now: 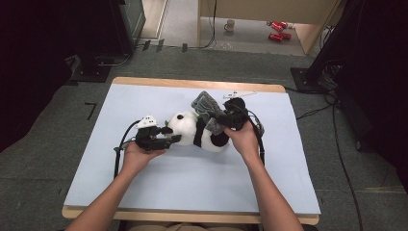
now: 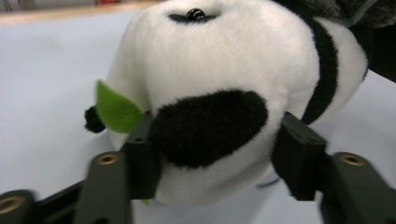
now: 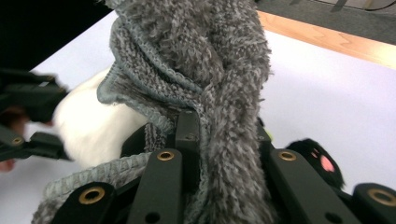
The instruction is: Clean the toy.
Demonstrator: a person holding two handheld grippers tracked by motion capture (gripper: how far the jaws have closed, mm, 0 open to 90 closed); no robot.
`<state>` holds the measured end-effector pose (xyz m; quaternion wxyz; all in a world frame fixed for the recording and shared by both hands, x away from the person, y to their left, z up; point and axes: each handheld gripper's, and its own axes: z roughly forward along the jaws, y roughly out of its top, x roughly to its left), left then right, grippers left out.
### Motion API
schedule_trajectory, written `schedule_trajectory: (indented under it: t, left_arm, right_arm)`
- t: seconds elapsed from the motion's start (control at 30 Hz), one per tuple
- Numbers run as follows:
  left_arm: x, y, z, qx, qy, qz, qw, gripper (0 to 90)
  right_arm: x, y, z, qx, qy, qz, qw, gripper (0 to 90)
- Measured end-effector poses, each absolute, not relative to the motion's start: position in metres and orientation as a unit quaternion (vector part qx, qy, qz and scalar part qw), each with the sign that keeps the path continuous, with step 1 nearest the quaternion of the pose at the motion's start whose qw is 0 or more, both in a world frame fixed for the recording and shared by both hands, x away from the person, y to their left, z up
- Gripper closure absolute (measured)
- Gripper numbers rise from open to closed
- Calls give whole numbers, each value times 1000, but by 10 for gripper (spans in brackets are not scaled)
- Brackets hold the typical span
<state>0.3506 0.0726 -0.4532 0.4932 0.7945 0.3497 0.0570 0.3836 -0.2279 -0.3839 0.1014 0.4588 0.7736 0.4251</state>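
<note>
Two grippers working | left gripper [image 1: 174, 138] clamped on panda's head | panda [image 1: 192, 130] mid-table on the blue mat [image 1: 144, 183] | right gripper [image 1: 215, 119] pinching grey knit garment [image 1: 206, 103] at panda's far side

The pale blue sheet over the wooden bench [image 1: 159, 190] lies bare across the lower half of the high view and along its left and right edges, giving open passage there. The middle of the frame is blocked by the black-and-white plush panda [image 1: 199, 132], with the left tongs [image 1: 168, 139] squeezed on its head and the right tongs [image 1: 219, 120] gripping the fuzzy grey knitted garment [image 1: 206, 103] just above it. A small white flat piece [image 1: 239, 95] lies near the upper edge, right of centre.
</note>
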Motion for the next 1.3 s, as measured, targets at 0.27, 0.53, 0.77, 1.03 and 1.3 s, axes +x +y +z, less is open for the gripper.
schedule_trajectory:
  t: [0.27, 0.53, 0.77, 1.03, 1.3]
  left_arm:
    - [320, 68, -449, 784, 382, 37, 488, 573]
    - [328, 71, -455, 776, 388, 45, 495, 561]
    - [333, 73, -456, 770, 391, 43, 502, 556]
    - [334, 74, -457, 770, 396, 40, 498, 553]
    - [334, 71, -457, 770, 399, 42, 496, 553]
  right_arm:
    - [380, -226, -373, 453, 778, 423, 98, 753]
    - [356, -214, -341, 415, 784, 449, 104, 755]
    - [336, -183, -334, 375, 799, 463, 79, 754]
    - [339, -145, -373, 355, 837, 409, 77, 750]
    - [341, -149, -382, 349, 841, 396, 116, 753]
